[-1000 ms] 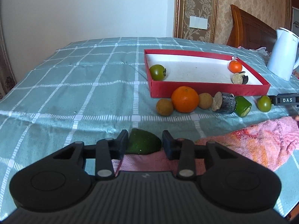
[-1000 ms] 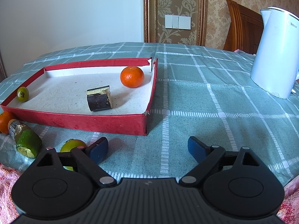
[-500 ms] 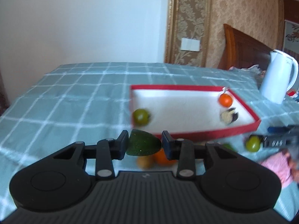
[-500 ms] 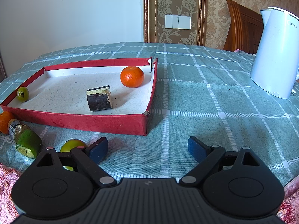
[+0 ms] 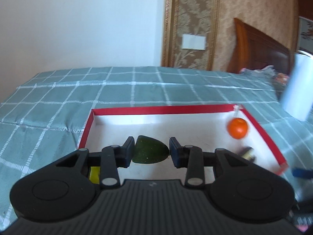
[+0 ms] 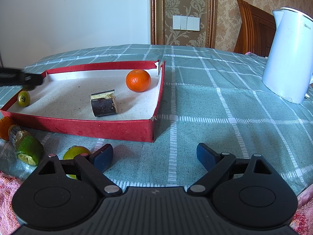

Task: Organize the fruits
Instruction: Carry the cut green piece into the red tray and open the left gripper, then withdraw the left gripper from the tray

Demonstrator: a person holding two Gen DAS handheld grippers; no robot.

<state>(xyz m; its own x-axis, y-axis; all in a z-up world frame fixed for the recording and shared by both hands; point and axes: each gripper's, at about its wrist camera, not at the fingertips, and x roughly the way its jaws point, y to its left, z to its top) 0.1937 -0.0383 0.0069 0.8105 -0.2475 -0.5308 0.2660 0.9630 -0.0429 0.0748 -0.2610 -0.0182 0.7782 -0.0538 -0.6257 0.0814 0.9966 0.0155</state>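
Covering table, teal checked cloth [image 6: 215, 98], damask wallpaper [image 6: 183, 4], perhaps headboard [image 6: 252, 27]

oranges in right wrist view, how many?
2. One orange sits in the red tray, near its far right corner. Another lies outside by the front left corner, cut off by the frame; more may be hidden.

The left gripper [image 5: 151, 149] tilts downward, its jaws closed on a green piece [image 5: 149, 152] held between the pads. The right gripper [image 6: 154, 155] also tilts downward, low, its jaws spread wide with nothing between the blue pads [image 6: 204, 154].
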